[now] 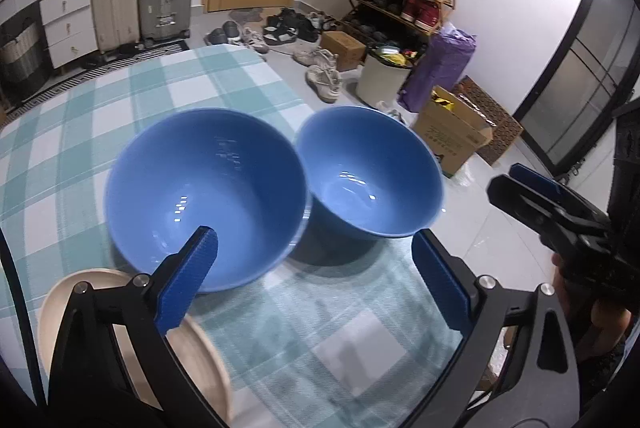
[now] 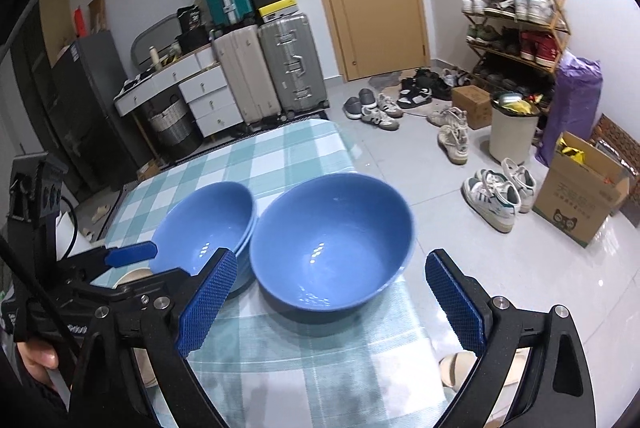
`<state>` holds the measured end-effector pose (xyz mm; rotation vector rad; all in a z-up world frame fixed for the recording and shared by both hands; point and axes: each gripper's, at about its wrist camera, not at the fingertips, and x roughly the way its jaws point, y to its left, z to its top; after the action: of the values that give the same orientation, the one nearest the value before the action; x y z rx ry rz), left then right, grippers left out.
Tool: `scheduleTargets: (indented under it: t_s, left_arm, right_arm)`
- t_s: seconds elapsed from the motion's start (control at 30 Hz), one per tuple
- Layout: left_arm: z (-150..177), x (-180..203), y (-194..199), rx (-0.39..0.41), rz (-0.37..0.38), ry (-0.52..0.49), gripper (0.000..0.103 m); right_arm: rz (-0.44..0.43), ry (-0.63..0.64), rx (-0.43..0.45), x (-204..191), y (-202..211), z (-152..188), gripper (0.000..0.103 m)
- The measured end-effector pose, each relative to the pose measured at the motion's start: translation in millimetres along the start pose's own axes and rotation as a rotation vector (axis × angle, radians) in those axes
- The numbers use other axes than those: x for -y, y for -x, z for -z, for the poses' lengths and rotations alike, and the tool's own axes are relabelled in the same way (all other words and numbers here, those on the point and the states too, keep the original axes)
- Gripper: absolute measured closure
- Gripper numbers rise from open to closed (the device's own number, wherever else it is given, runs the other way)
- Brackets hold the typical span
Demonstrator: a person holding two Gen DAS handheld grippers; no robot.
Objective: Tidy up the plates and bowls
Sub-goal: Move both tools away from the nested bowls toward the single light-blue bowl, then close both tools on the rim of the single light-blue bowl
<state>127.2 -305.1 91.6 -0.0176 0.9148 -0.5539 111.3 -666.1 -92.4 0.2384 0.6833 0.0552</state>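
Note:
Two blue bowls stand side by side on the checked tablecloth. In the left wrist view the larger-looking left bowl [image 1: 204, 196] touches the right bowl [image 1: 372, 176] at the rims. My left gripper [image 1: 316, 268] is open just in front of them, its left finger [image 1: 192, 268] over the left bowl's near rim. A beige plate [image 1: 132, 348] lies under that finger. In the right wrist view the left bowl [image 2: 204, 228] shows nested rims, like a stack. The single right bowl [image 2: 332, 248] sits ahead of my open right gripper [image 2: 332, 304], which holds nothing.
The right bowl stands close to the table's right edge [image 1: 448, 228]; beyond it is bare floor with shoes [image 2: 492, 196] and a cardboard box [image 2: 580, 196]. My right gripper's fingers [image 1: 532, 184] hang off that edge. A finger [image 2: 132, 254] of my left gripper shows beside the stack.

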Motion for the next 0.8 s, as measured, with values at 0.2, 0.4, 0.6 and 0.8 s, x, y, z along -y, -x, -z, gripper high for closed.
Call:
scheduleTargets:
  t_s: [0.2, 0.4, 0.6, 0.8]
  left_arm:
    - [3.6, 13.2, -12.3, -0.037, 0.021, 0.009, 0.019]
    - [4.7, 16.4, -31.4, -0.076, 0.046, 0.048, 0.035]
    - [4.8, 23.2, -53.9, -0.108, 0.058, 0.064, 0.044]
    - [4.6, 28.4, -74.1, -0.131, 0.062, 0.074, 0.049]
  right_arm:
    - [0.024, -0.027, -0.009, 18.4, 0.6, 1.8, 0.006]
    - [0.043, -0.062, -0.025, 38.7, -10.3, 6.8, 0.006]
    - [0.024, -0.097, -0.039, 56.2, -26.1, 11.9, 0.007]
    - [0.012, -0.121, -0.065, 66.3, -44.3, 14.5, 0.023]
